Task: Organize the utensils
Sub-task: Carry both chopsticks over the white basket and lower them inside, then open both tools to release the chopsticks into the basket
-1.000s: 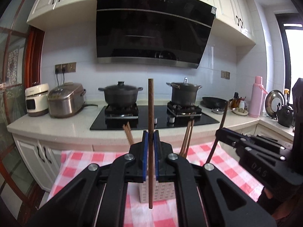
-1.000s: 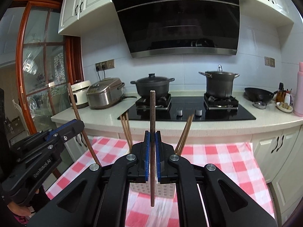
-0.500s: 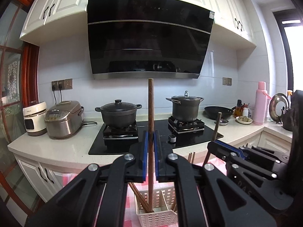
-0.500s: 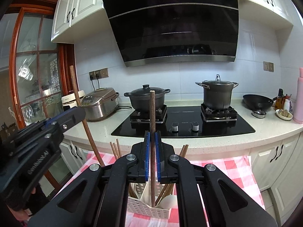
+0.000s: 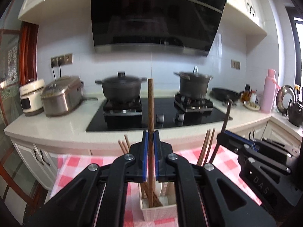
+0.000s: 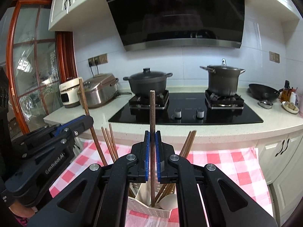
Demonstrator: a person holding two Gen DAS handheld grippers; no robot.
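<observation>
My left gripper (image 5: 151, 138) is shut on an upright wooden chopstick (image 5: 151, 104); its lower end reaches into the left compartment of a white utensil basket (image 5: 159, 211). My right gripper (image 6: 152, 138) is shut on a second upright chopstick (image 6: 152, 111), whose tip is inside the same basket (image 6: 144, 208). Several chopsticks (image 6: 108, 141) and a white spoon (image 6: 169, 201) stand in the basket. The right gripper shows at the right of the left wrist view (image 5: 225, 132). The left gripper shows at the left of the right wrist view (image 6: 89, 119).
The basket stands on a red-and-white checked cloth (image 6: 223, 162). Behind it runs a counter with a black hob (image 6: 189, 111), two dark pots (image 6: 149, 83), a rice cooker (image 6: 100, 90), a wok (image 6: 263, 91) and a pink flask (image 5: 269, 90).
Both grippers have come down with their chopsticks, after a rise half a second ago. The chopstick tips now sit inside the basket compartments.
</observation>
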